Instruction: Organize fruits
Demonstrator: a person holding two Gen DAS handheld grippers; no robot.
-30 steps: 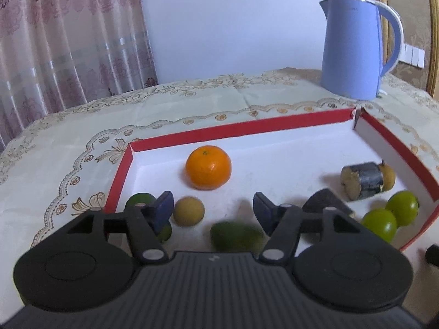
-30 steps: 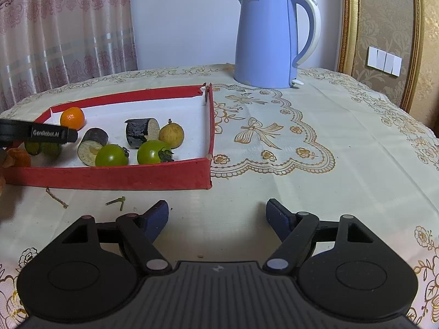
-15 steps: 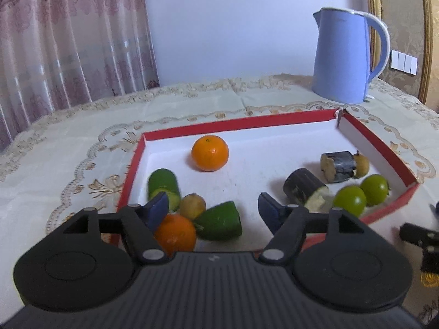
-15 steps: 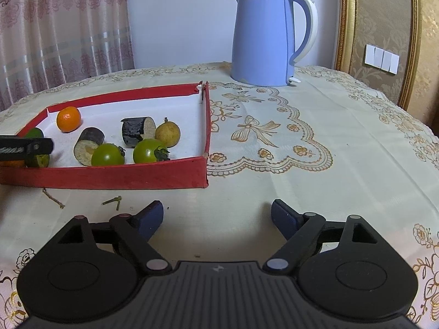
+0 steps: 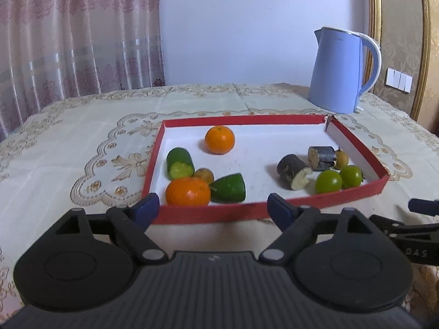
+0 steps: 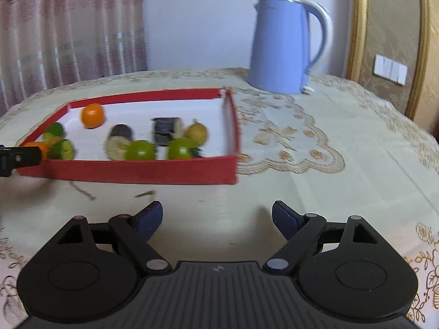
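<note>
While both tools hang empty in front of the red tray (image 5: 288, 207), I read the fruit as already gathered inside it. My left tool (image 5: 212, 209) is spread wide, holding nothing, just before the near wall. Right behind that wall lies an orange (image 5: 188, 192), touching a green piece (image 5: 229, 188). My right tool (image 6: 216, 216) is released too, above the bare surface (image 6: 343, 170), apart from the tray. I think little work remains.
</note>
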